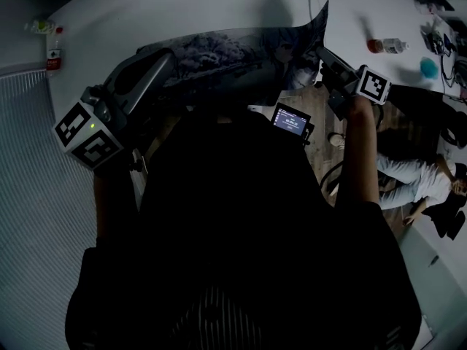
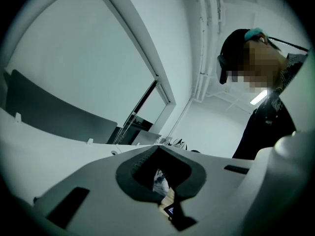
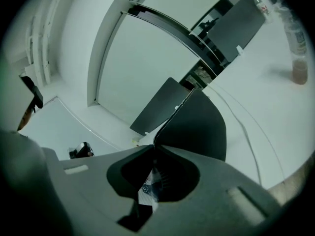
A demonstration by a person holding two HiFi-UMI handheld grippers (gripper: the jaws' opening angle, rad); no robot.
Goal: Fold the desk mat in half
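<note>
Head view: the thin, flexible, dark-printed desk mat (image 1: 233,53) is held up over the white desk (image 1: 182,9), its long axis running side to side, with the left claw (image 1: 166,55) and right claw (image 1: 319,49) pinching its near corners. Left gripper view: the claw is closed on a sliver of print. Right gripper view: the claw clamps the mat's stitched edge, and a clear bottle (image 3: 297,58) of brownish liquid stands on the desk.

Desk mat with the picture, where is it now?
In the head view, the desk mat is top middle over the white table, held by the left gripper at its left end and the right gripper at its right corner.
</note>
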